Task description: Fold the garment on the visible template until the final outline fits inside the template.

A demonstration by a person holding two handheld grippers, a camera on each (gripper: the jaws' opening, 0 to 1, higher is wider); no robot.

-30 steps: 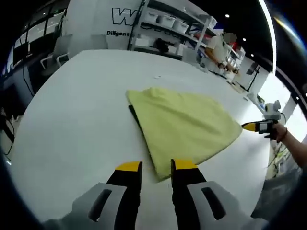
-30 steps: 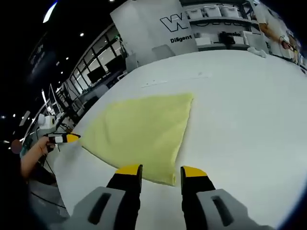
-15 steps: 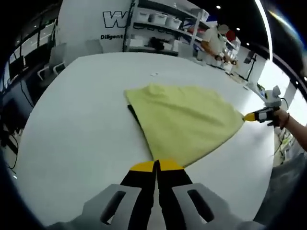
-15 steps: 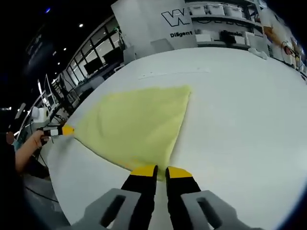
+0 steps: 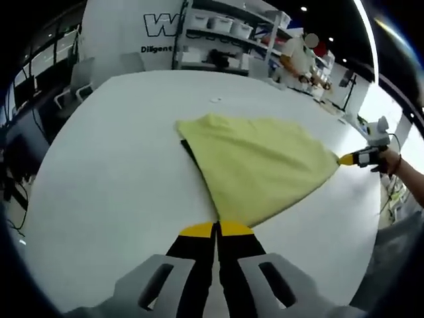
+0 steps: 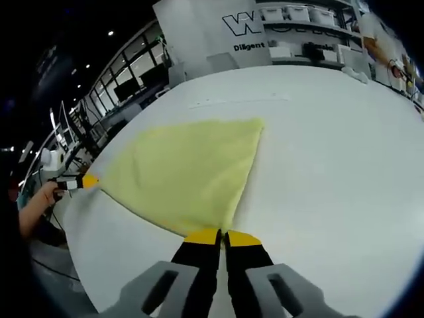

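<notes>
Your left gripper (image 5: pixel 216 229) has its yellow-tipped jaws pressed together on the near corner of the yellow garment (image 5: pixel 255 165), which lies spread flat on the white worktop (image 5: pixel 112 165). Your right gripper (image 6: pixel 222 236) is likewise clenched on a corner of the garment (image 6: pixel 189 169), with no gap left between its jaws. In the left gripper view you can see your right gripper (image 5: pixel 349 159) at the far right tip of the cloth, held in your hand (image 5: pixel 391 162); in the right gripper view your left gripper (image 6: pixel 85 181) sits at the left tip, with your other hand (image 6: pixel 40 199) behind it. The garment forms a rough triangle between the two pinched corners and a third corner farther out on the worktop. A dark strip (image 5: pixel 191 151) shows along the cloth's left edge in the left gripper view, peeking out from under it; you cannot tell from here whether it is the template. A faint small mark (image 5: pixel 216 101) lies on the worktop well beyond the cloth. Around you, nothing lies on the worktop close to the garment. Beyond the far edge stands a white panel with large lettering (image 6: pixel 242 30), shelving (image 5: pixel 225 36) loaded with white bins, and a person (image 5: pixel 298 59) working at the shelves. Chairs (image 5: pixel 79 76) stand at the worktop's far left side.
</notes>
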